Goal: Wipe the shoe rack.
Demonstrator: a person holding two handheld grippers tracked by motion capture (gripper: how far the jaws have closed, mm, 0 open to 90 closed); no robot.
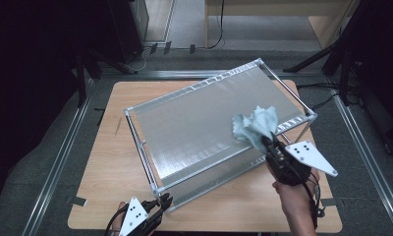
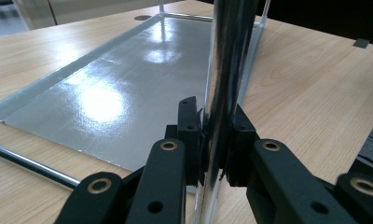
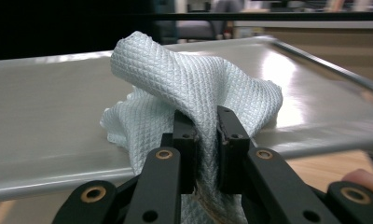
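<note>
A metal shelf rack (image 1: 204, 123) with a shiny grey top stands askew on the wooden table (image 1: 111, 162). My left gripper (image 1: 164, 200) is shut on the rack's near corner post (image 2: 222, 93), its pads pressed to the chrome tube on both sides. A pale blue waffle-weave cloth (image 1: 256, 127) lies bunched on the shelf top near its right edge. My right gripper (image 1: 272, 143) is shut on the cloth (image 3: 194, 93), which bulges up above the jaws and rests on the shelf surface (image 3: 49, 116).
The rack's lower shelf panel (image 2: 110, 93) lies close to the tabletop. Aluminium rails (image 1: 62, 157) run along both sides of the table. A wooden desk (image 1: 283, 19) stands at the back. A piece of tape (image 1: 77, 200) sits at the table's near left corner.
</note>
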